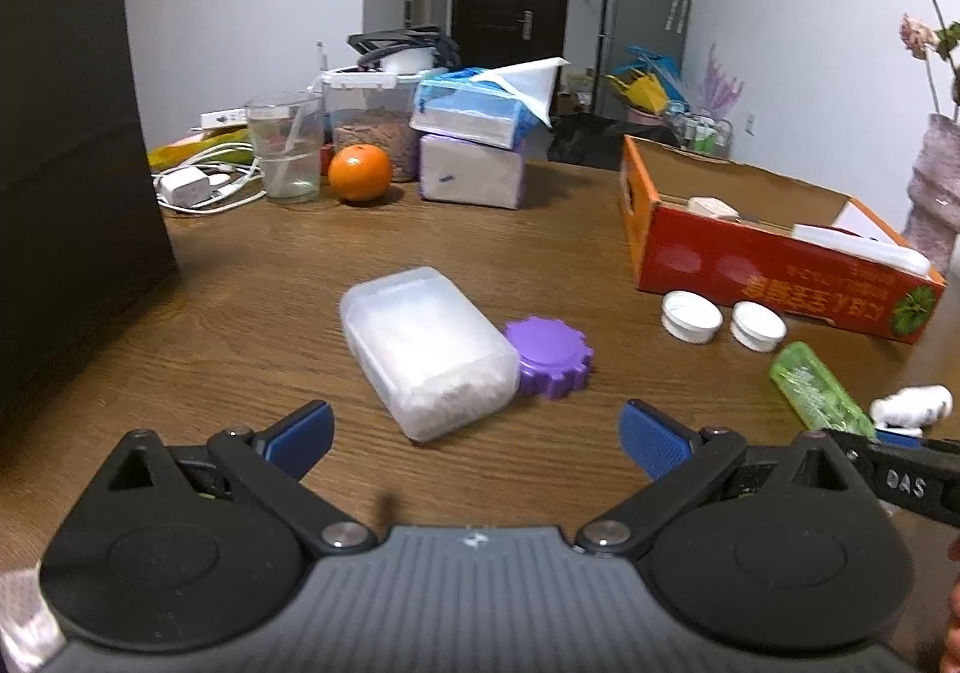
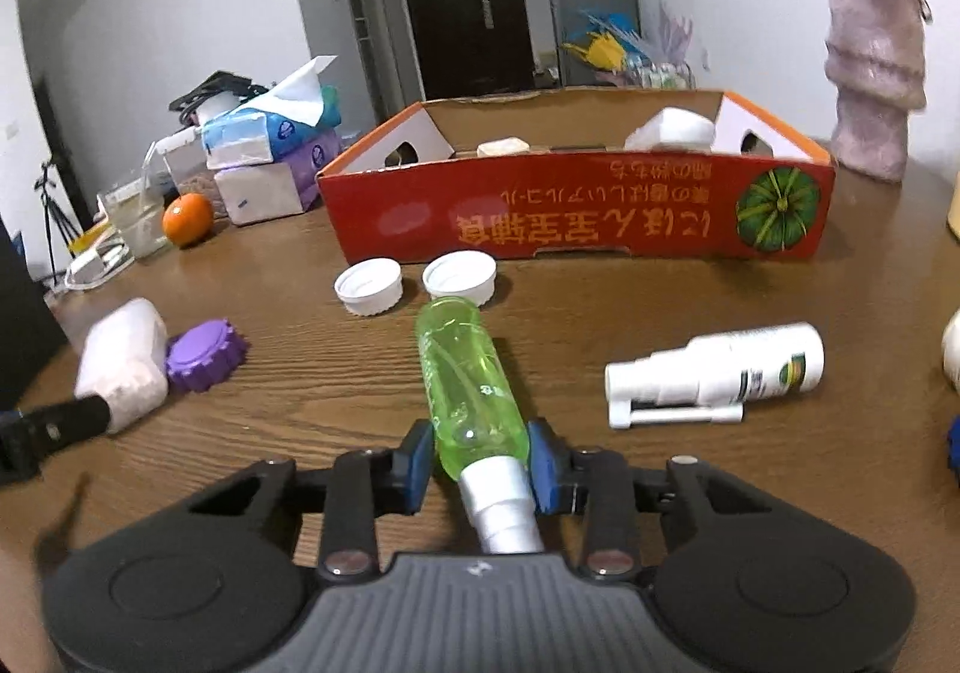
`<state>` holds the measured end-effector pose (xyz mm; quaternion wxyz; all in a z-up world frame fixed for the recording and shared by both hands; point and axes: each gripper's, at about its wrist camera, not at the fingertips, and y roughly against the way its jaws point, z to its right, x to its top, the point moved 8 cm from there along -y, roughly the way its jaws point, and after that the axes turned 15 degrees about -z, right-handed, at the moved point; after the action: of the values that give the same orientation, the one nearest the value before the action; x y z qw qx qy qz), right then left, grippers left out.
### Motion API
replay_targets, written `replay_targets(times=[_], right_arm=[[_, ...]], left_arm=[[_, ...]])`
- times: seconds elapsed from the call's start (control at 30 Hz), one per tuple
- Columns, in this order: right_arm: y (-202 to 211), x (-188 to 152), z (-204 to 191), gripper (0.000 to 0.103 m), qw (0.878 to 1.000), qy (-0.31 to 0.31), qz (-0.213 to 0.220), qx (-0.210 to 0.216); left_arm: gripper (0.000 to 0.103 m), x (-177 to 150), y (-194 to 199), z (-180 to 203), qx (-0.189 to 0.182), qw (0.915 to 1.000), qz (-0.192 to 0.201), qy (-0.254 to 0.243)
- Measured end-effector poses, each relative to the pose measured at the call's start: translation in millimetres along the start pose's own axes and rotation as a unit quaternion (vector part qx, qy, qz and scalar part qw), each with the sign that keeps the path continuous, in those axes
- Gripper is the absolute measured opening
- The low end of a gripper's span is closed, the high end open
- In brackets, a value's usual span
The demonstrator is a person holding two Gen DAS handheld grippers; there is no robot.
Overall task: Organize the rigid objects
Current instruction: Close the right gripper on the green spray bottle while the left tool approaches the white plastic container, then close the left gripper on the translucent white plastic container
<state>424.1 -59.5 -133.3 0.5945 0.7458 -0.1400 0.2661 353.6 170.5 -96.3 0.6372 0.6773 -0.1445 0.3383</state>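
My right gripper (image 2: 480, 463) is shut on a green spray bottle (image 2: 468, 379), gripped near its silver neck, its far end towards the red cardboard box (image 2: 576, 217). The bottle also shows in the left wrist view (image 1: 819, 388). My left gripper (image 1: 477, 433) is open and empty, just short of a frosted plastic case (image 1: 426, 352) with a purple gear-shaped lid (image 1: 549, 355) beside it. Two white caps (image 2: 414, 283) lie in front of the box. A white spray bottle (image 2: 720, 373) lies on its side at the right.
An orange (image 1: 360, 172), a glass (image 1: 285, 147), tissue packs (image 1: 471, 150), a jar and chargers stand at the table's far left. A dark panel (image 1: 66, 132) rises at the left. A pink vase (image 2: 870, 78) stands behind the box.
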Motion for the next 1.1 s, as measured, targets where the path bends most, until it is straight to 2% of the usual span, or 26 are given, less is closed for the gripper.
replay_targets(times=[0.37, 0.67, 0.8, 1.1], right_arm=[[-9.5, 9.0, -7.7, 0.03, 0.998, 0.057, 0.017, -0.012], [-13.6, 12.6, -9.8, 0.03, 0.997, 0.069, 0.019, -0.017], [-14.6, 13.3, -10.1, 0.03, 0.997, 0.07, 0.019, -0.017], [-14.7, 13.1, -10.0, 0.03, 0.997, 0.07, 0.019, -0.019]], left_arm=[[0.103, 20.8, -16.7, -9.0, 0.043, 0.9987, 0.006, 0.028], [0.103, 35.2, -38.8, -20.1, 0.083, 0.9937, -0.009, 0.075], [0.103, 38.9, -48.5, -24.9, 0.086, 0.9917, -0.02, 0.094], [0.103, 44.7, -61.5, -23.4, 0.117, 0.9877, -0.024, 0.101]])
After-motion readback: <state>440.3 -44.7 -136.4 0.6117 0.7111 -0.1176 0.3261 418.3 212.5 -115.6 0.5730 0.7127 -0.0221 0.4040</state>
